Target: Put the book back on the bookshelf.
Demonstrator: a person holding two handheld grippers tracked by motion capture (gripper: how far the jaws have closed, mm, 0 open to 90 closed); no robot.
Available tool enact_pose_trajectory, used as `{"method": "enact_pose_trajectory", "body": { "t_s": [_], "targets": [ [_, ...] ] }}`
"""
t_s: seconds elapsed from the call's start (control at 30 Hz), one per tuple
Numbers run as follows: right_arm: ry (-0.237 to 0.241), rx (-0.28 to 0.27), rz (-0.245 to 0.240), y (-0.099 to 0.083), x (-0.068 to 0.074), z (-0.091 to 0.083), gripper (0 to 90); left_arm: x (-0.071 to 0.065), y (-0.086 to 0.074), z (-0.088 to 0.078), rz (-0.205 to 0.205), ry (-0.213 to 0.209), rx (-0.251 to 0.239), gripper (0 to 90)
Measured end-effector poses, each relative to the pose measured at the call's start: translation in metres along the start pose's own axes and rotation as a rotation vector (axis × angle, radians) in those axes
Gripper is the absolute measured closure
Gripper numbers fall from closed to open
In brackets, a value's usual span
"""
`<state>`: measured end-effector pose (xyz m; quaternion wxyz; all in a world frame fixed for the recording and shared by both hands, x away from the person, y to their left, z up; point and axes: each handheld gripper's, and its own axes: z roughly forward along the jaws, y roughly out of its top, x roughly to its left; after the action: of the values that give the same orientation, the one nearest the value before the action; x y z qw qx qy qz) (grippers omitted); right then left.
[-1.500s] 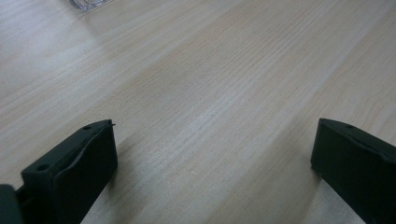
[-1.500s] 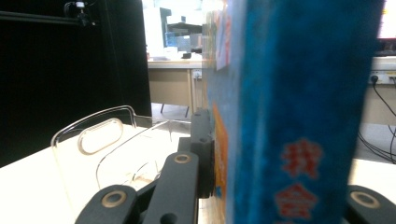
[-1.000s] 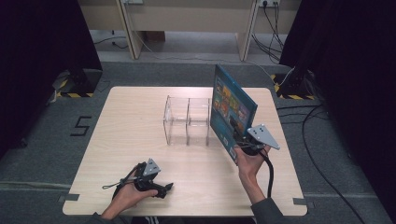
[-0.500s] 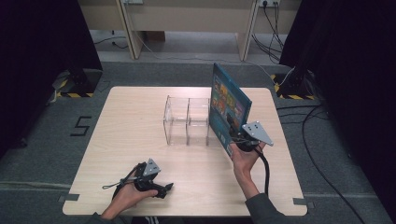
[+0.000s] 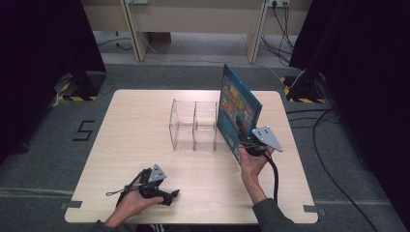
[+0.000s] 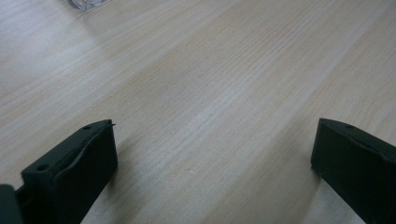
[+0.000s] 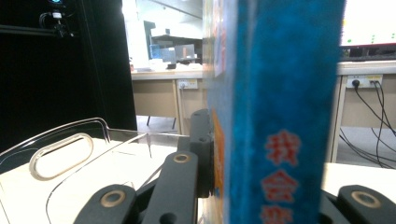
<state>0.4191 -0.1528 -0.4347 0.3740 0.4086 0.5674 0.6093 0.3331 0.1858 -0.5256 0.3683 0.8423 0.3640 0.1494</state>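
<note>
Right gripper (image 5: 247, 145), jaws clenched on tall blue picture book (image 5: 238, 104), shifted it slightly toward the clear 2-compartment acrylic organizer (image 5: 193, 124); left gripper (image 5: 162, 193) jaws released, idle on bench (image 5: 135, 125). Risk: tilted book clipping organizer wall, toppling it.

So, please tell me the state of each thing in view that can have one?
Blue book: upright, lifted, beside the rack.
Right claw: shut on the blue book.
Left claw: open, holding nothing, low over the table.
Clear rack: upright, both compartments look empty.

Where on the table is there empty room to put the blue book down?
Bare wood spreads left of the clear rack to the table edge, and in front of it between both hands. It is crowded on the right, where the right gripper holds the blue book beside the rack.
</note>
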Motion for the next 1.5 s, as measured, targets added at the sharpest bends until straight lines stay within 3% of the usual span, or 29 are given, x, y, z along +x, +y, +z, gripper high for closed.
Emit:
{"method": "enact_pose_trajectory", "body": {
  "t_s": [0.27,0.53,0.83,1.5],
  "targets": [
    [0.009,-0.003,-0.005,0.0,0.001,0.0,81.7,0.0,0.0,0.0,0.001,-0.001,0.0,0.0],
    [0.008,0.043,-0.014,0.001,0.0,-0.007,81.2,0.0,0.0,0.0,0.001,-0.002,0.0,0.0],
    [0.003,0.05,-0.016,0.0,0.003,-0.008,79.8,-0.001,0.0,0.0,0.001,-0.004,0.0,0.0],
    [-0.004,0.065,-0.022,-0.002,-0.004,-0.013,76.9,-0.001,0.0,0.0,0.001,-0.004,-0.001,0.0]
  ]
}}
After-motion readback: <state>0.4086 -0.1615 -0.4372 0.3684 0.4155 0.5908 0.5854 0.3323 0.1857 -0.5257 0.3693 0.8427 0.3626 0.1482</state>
